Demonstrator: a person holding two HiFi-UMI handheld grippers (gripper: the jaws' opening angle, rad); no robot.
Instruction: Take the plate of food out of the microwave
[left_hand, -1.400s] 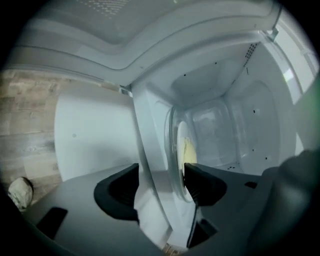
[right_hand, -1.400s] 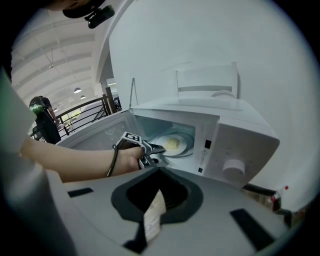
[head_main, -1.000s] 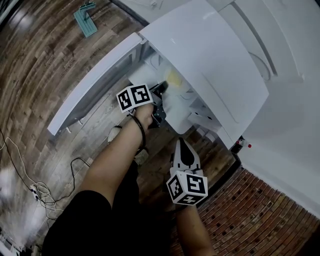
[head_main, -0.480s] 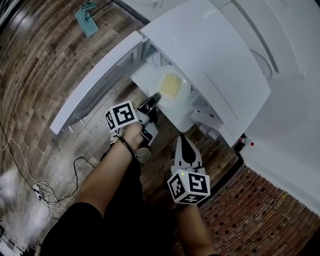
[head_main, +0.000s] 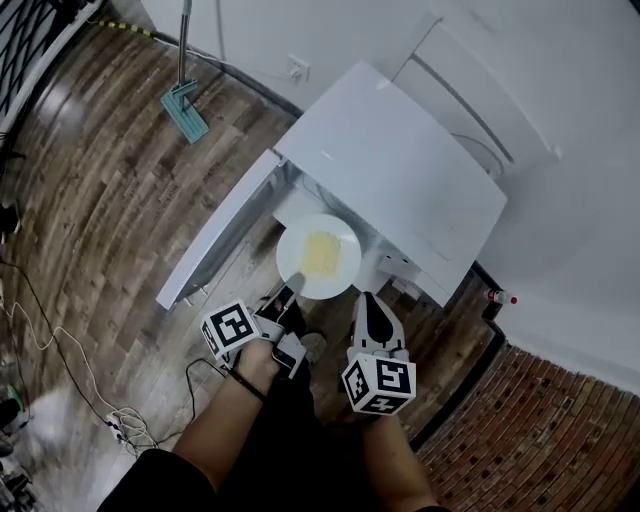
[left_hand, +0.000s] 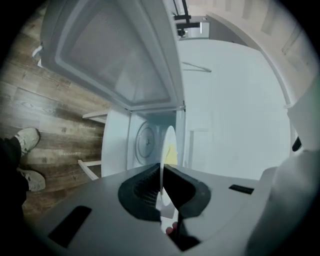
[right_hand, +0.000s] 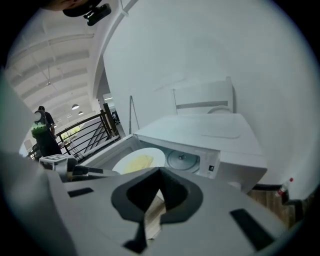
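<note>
A white plate (head_main: 318, 257) with yellow food hangs level just in front of the open white microwave (head_main: 400, 185). My left gripper (head_main: 286, 296) is shut on the plate's near rim. In the left gripper view the plate (left_hand: 169, 144) shows edge-on between the pads (left_hand: 145, 187), with the glass turntable (left_hand: 145, 142) in the cavity behind. My right gripper (head_main: 367, 300) hovers just right of the plate, shut with nothing in it. In the right gripper view the plate (right_hand: 138, 160) lies ahead to the left, before the cavity and turntable (right_hand: 182, 160).
The microwave door (head_main: 220, 235) swings out to the left over the wood floor. A teal mop (head_main: 186, 106) stands at the back, cables (head_main: 115, 420) lie at left. A red-capped bottle (head_main: 501, 297) sits by the brick paving (head_main: 560, 420). A person (right_hand: 43, 131) stands far off by a railing.
My left gripper has pulled back toward me with the plate, bringing it from inside the cavity to clear of the microwave's front. The right gripper has hardly moved.
</note>
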